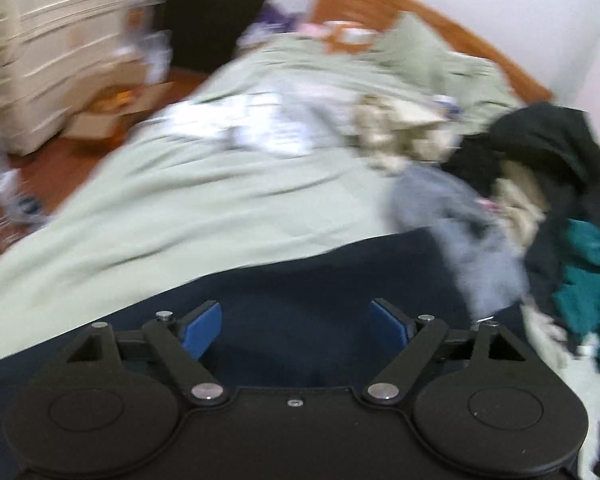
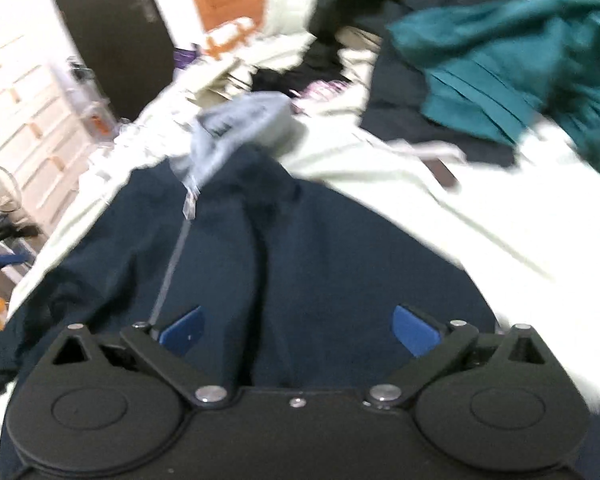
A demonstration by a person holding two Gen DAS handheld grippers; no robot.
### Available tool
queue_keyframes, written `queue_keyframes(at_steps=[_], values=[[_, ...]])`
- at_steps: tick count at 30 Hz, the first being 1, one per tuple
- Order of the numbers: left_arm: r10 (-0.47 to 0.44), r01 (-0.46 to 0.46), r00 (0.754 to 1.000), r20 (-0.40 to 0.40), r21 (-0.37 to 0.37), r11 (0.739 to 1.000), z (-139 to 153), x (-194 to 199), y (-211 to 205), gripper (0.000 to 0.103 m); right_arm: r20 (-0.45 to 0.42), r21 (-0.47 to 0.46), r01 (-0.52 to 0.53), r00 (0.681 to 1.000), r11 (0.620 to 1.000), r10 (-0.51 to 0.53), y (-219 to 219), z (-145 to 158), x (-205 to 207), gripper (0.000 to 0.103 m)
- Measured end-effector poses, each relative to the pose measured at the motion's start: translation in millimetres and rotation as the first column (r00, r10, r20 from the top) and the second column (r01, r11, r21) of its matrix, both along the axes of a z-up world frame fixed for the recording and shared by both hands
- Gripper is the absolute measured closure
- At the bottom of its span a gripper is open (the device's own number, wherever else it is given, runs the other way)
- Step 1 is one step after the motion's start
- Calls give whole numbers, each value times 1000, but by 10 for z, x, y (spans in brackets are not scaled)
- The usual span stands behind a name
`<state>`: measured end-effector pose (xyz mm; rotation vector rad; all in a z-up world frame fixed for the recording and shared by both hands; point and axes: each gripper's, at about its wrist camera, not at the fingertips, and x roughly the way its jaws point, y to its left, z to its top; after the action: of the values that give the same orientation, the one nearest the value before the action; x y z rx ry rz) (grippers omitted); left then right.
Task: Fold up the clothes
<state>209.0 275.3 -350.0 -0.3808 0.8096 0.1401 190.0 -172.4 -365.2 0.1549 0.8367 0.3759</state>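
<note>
Both grippers stand wide with nothing between their blue pads: the left gripper [image 1: 296, 326] and the right gripper [image 2: 298, 330] hover over a navy garment [image 2: 300, 240] spread on the near bed [image 1: 160, 200]; unfolded clothes [image 1: 540, 184] heap far right

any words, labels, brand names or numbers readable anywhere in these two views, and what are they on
None can be read; both views are motion-blurred.
Navy garment: no print or label visible.
Grey garment: dark marks that may be print, too blurred to read.
White patterned cloth on the green bedspread: faint marks, unreadable.
Drawer unit: no legible labels.
</note>
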Motion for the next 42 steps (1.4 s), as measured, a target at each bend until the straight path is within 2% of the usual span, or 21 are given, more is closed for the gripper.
queue_keyframes(at_steps=[3,5,9,12,16,19,20,22,24,27,30,31,32,33,34,35,36,37,38,40,42], values=[[-48,45,998,31,97,994,68,344,-343,12,45,44,-34,998,998,32,107,89,506,1],[-50,45,998,37,127,991,47,602,-472,12,72,96,-59,996,994,52,166,164,899,1],[-41,38,997,70,51,998,-69,1116,-523,12,81,146,-90,994,985,79,279,202,1456,1],[-53,48,996,73,72,996,-199,1532,-556,12,75,115,-75,995,991,66,421,137,1921,1],[-111,104,991,73,85,991,-314,2050,-603,12,41,150,-23,999,988,17,551,-17,2459,4],[-117,113,992,45,82,990,-452,2473,-586,12,-9,116,-18,1000,993,19,764,-202,2977,8],[-122,119,992,34,81,990,-506,2612,-587,12,-23,102,-21,999,995,23,806,-244,3062,17],[-147,147,989,-5,88,985,-595,2796,-617,13,-44,78,-27,999,997,30,907,-331,3277,24],[-179,184,983,-51,104,977,-725,3043,-673,13,-56,56,-35,998,998,38,1001,-405,3464,24],[-153,164,982,-112,105,981,-881,3252,-692,15,-81,51,-33,996,998,37,1079,-511,3648,24],[-175,189,972,-157,81,979,-1022,3419,-695,18,-101,74,-32,994,997,40,1148,-607,3836,25],[-179,194,969,-168,80,978,-1057,3457,-690,24,-118,95,-25,992,995,36,1163,-643,3894,33],[-180,195,967,-179,74,978,-1088,3491,-682,31,-136,115,-20,990,993,36,1171,-675,3939,64],[-177,191,966,-188,58,980,-1114,3518,-668,34,-153,124,-17,988,992,36,1186,-700,3980,79],[-174,186,965,-198,43,982,-1140,3546,-655,41,-165,114,-15,986,993,34,1213,-719,4012,80],[-173,183,964,-201,31,983,-1154,3562,-646,56,-167,96,-16,985,995,32,1247,-732,4033,80],[-176,185,965,-195,28,982,-1148,3558,-645,65,-160,80,-22,987,997,35,1279,-731,4042,81],[-179,191,965,-190,47,980,-1132,3551,-661,85,-153,70,-26,988,997,36,1297,-718,4045,81],[-186,206,965,-187,93,974,-1099,3535,-697,93,-149,65,-26,988,998,35,1302,-697,4043,83],[-220,242,962,-163,126,962,-1019,3491,-729,94,-139,68,-29,990,997,38,1292,-647,4024,84],[-252,267,960,-122,130,955,-872,3395,-713,96,-116,82,-46,992,996,55,1255,-511,3963,87]])
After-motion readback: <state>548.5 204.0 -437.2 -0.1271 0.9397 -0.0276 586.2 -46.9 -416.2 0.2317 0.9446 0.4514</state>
